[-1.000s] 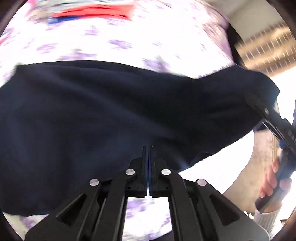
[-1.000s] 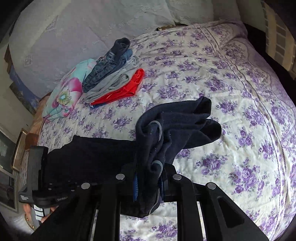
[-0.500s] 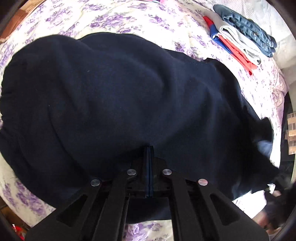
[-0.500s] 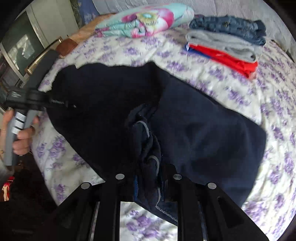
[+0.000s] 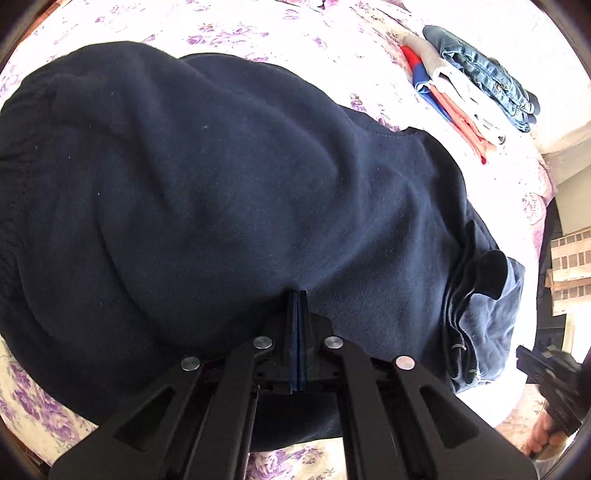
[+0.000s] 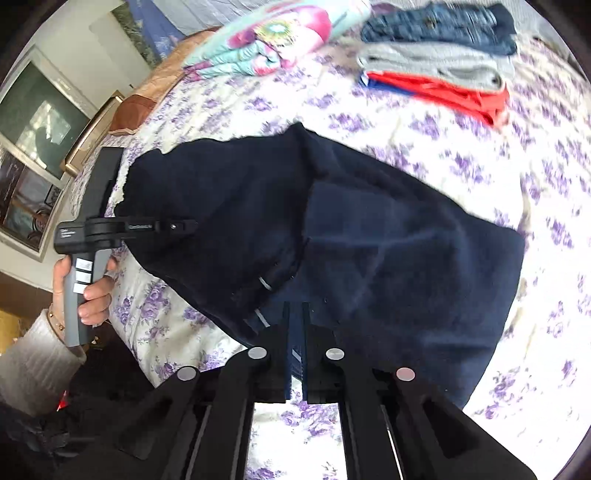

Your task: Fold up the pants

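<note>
Navy pants (image 5: 240,192) on bedspread (image 6: 546,206) | both claws pinching near hem

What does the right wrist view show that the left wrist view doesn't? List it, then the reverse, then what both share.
Only the right wrist view: the floral pillow, the left hand on its handle, a framed window.

Only the left wrist view: the bunched waistband of the navy pants, and the right gripper's body at the frame edge.

Both: the pants spread on the purple-flowered bedspread, the stack of folded clothes, and each view's own gripper closed on navy fabric: left gripper, right gripper.
</note>
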